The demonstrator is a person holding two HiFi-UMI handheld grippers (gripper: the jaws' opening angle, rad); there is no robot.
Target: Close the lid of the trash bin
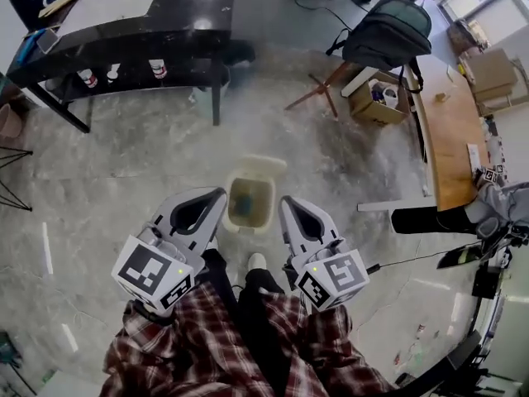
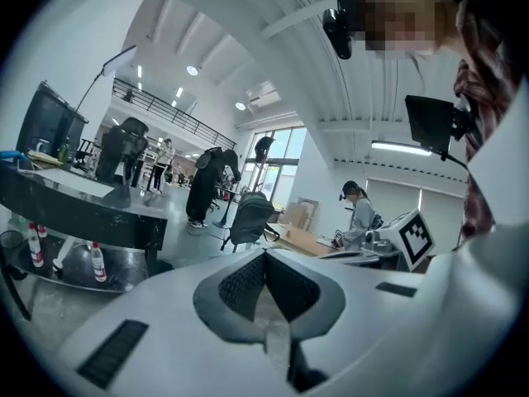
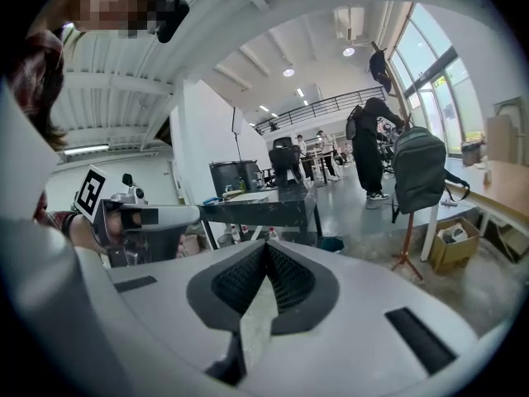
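Observation:
A small cream trash bin [image 1: 250, 203] stands on the floor just ahead of the person's feet. Its lid [image 1: 263, 167] is swung up at the far side, and a blue-green item shows inside. My left gripper [image 1: 218, 193] hangs at the bin's left side, with its tips near the rim. Beside the bin's right rim is my right gripper [image 1: 285, 200]. Both are shut and hold nothing. The left gripper view has the left gripper [image 2: 264, 255] pointing out over the room, as does the right gripper [image 3: 266, 247] in its own view. Neither gripper view shows the bin.
A black table [image 1: 124, 19] with bottles [image 1: 157, 69] on its lower shelf stands at the far left. A backpack on a stand [image 1: 388, 27], a cardboard box [image 1: 376, 99] and a wooden desk [image 1: 450, 139] are at the right. Plaid-clad legs and a shoe [image 1: 256, 261] are below.

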